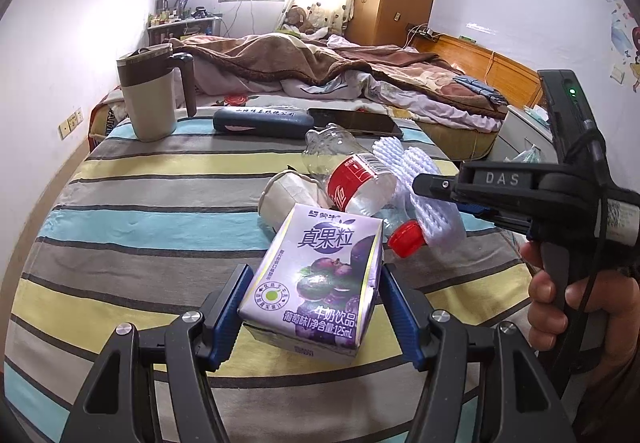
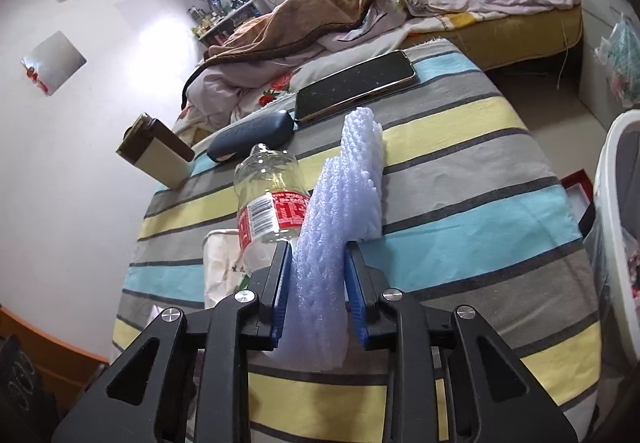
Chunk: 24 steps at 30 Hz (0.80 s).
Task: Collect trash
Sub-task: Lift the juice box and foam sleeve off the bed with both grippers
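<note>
A purple milk-drink carton (image 1: 316,275) sits between the blue pads of my left gripper (image 1: 315,273), which is shut on it just above the striped tablecloth (image 1: 140,223). My right gripper (image 2: 316,247) is shut on a white foam net sleeve (image 2: 344,187), pads pressing both its sides; the left wrist view shows the same foam net sleeve (image 1: 408,163) at the right. Beside the foam lies an empty clear bottle (image 1: 356,183) with a red label and a red cap (image 1: 406,239). A crumpled paper cup (image 1: 284,199) lies against the bottle.
A lidded mug (image 1: 150,95), a dark glasses case (image 1: 260,121) and a phone (image 1: 356,123) lie along the table's far edge. A white bin (image 2: 612,203) stands right of the table. An unmade bed (image 1: 320,63) lies beyond it. A hand (image 1: 560,295) grips the right tool.
</note>
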Each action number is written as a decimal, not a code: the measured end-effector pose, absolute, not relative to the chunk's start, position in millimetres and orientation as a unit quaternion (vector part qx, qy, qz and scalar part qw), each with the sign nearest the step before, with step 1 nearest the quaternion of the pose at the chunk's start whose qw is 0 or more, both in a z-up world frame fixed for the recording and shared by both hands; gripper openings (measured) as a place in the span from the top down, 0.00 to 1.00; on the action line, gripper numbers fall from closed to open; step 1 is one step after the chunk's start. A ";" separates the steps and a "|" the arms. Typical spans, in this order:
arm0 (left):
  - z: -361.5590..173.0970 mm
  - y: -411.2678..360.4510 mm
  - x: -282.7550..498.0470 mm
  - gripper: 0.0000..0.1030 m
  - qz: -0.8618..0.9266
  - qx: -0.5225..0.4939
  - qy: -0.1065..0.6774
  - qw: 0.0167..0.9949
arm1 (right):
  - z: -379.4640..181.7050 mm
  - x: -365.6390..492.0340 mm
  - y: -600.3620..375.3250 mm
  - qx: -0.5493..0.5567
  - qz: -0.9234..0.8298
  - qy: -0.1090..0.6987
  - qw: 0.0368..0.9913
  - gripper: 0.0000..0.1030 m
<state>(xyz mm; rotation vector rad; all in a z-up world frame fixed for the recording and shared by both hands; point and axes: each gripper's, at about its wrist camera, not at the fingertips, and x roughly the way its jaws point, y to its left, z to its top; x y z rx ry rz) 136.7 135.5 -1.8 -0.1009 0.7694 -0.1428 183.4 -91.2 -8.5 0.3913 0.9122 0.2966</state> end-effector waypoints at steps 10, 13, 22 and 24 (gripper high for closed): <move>2.8 125.9 132.4 0.37 -0.073 -0.044 0.371 0.925 | -0.6 168.7 -94.7 0.147 0.151 0.415 0.885 0.75; 5.8 122.5 129.6 0.37 -0.070 -0.039 0.367 0.927 | 2.8 163.4 -94.0 0.125 0.157 0.409 0.890 0.75; 11.0 106.9 124.0 0.37 -0.073 -0.032 0.364 0.928 | 14.7 141.0 -100.6 0.070 0.142 0.377 0.913 0.75; 13.0 101.6 122.5 0.37 -0.076 -0.029 0.362 0.929 | 18.2 136.2 -105.5 0.061 0.138 0.369 0.917 0.75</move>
